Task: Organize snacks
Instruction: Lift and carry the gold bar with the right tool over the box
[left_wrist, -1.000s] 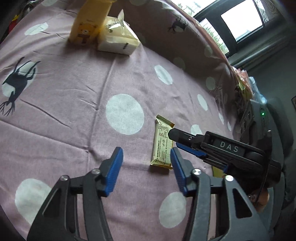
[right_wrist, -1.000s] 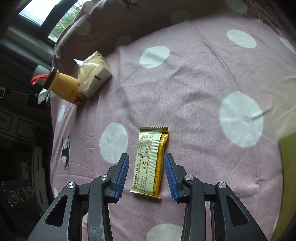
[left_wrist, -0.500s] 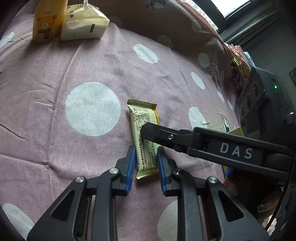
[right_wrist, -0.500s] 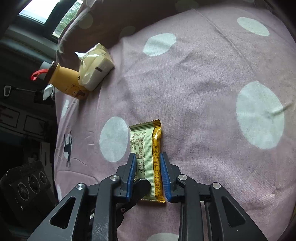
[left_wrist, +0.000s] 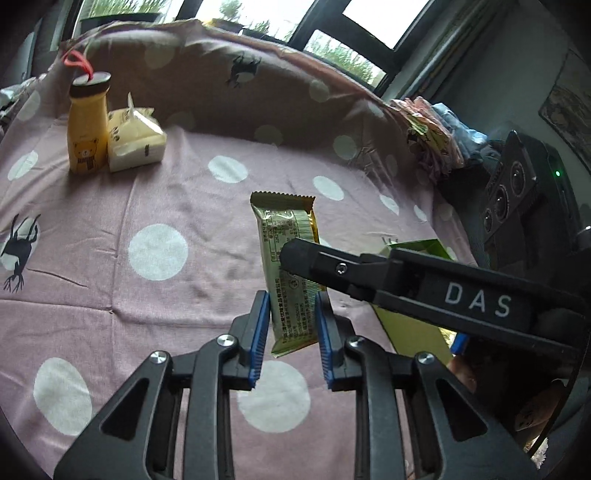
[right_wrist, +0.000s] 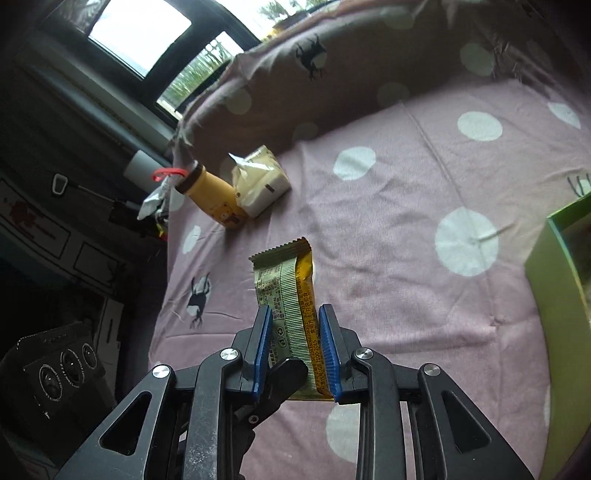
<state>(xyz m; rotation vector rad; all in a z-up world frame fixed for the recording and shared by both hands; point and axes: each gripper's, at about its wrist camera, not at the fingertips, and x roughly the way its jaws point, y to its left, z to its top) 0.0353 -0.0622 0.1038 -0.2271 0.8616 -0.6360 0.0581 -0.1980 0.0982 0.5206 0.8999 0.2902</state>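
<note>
Two grippers pinch one snack bar (left_wrist: 288, 254) at once, holding it clear above the cloth (left_wrist: 155, 295). Left gripper (left_wrist: 291, 328): its blue fingers (left_wrist: 258, 332) press on both long edges of the bar near its lower end, as seen in the left wrist view. Right gripper (right_wrist: 295, 339): its blue fingers (right_wrist: 327, 343) likewise clamp both long edges of the same bar (right_wrist: 286, 284), as seen in the right wrist view; in the left wrist view this gripper enters from the right as a black arm lettered "DAS", crossing in front of the bar's middle. Bar: gold-and-green foil wrapper, printed side facing both cameras, crimped upper end pointing away from the fingers. Cloth: mauve with white dots and dark deer figures, covering the surface below and rising in a fold at the back. Bottle (left_wrist: 88, 125): yellow, dark cap, bear print, red loop on top, standing at the far left of the cloth. Packet (left_wrist: 135, 142): pale, touching the bottle's right side. Box (right_wrist: 557, 291): green, on the cloth at the right edge of the right wrist view, well apart from the bottle and packet. Windows (left_wrist: 369, 22): behind the fold, with greenery outside.
</note>
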